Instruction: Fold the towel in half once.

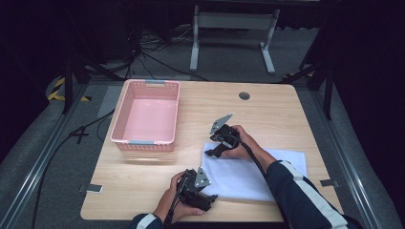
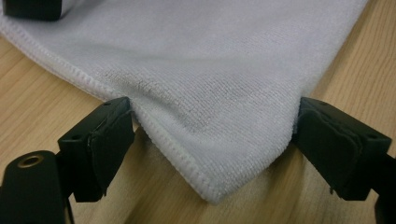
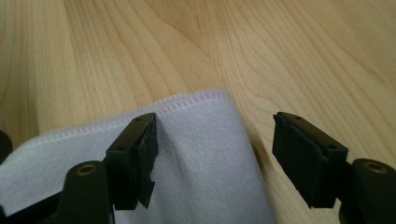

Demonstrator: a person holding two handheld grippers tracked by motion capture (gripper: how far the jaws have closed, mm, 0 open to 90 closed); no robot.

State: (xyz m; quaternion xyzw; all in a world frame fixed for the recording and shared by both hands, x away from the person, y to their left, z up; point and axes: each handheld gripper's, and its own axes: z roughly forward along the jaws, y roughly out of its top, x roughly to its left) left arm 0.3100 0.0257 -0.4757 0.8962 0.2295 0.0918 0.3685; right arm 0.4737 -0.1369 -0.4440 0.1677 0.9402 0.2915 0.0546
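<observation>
Both claws stand wide open at the white towel (image 1: 248, 174). Seen in the high view, the left gripper (image 1: 203, 188) sits at the towel's near left corner and the right gripper (image 1: 217, 145) at its far left corner. In the left gripper view, the left gripper (image 2: 212, 140) has its jaws spread on either side of the towel (image 2: 205, 84) corner, each jaw touching a hem edge, with nothing pinched. In the right gripper view, the right gripper (image 3: 215, 154) has one jaw resting on the towel (image 3: 196, 158) near its stitched edge and the other over bare wood beside it, with the corner lying between them, ungripped.

A light wooden table (image 1: 267, 107) carries everything, with a round grommet (image 1: 244, 96) near its far edge. Dark carpeted floor surrounds it, crossed by black cables, and a white metal frame (image 1: 234, 28) stands beyond.

By count: one towel, lying flat on the table's near right part; one pink basket (image 1: 146, 142) on the far left, well apart from the towel; two grippers; two hands.
</observation>
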